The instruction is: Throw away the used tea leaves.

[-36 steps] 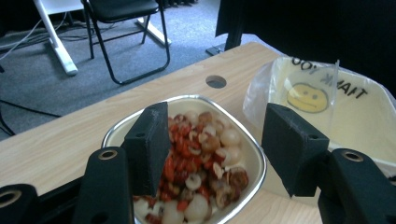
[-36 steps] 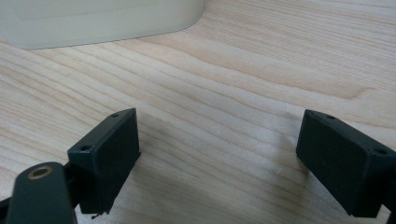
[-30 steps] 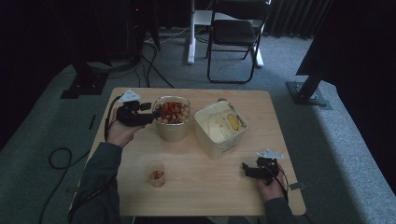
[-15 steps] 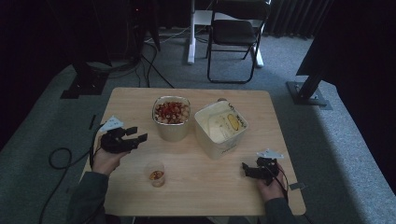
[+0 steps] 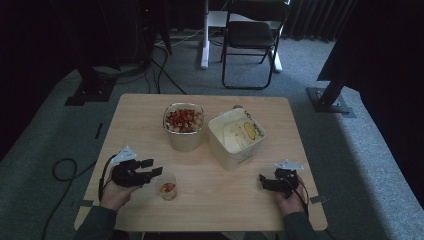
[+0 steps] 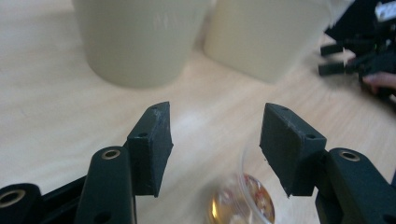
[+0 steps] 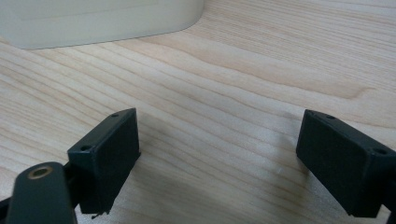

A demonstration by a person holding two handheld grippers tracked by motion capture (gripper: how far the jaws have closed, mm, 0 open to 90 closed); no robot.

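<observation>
small cup point(image 6: 243, 205) blurred, cut off below left gripper point(image 6: 215, 135)

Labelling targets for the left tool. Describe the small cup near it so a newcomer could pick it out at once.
Start at the wooden table, then go to its near left part, in front of the round tub of red pieces. Just right of the left tool stands the small clear cup. Unlike both big cream tubs, it is tiny, see-through, and holds a little red and orange food at its bottom.
</observation>
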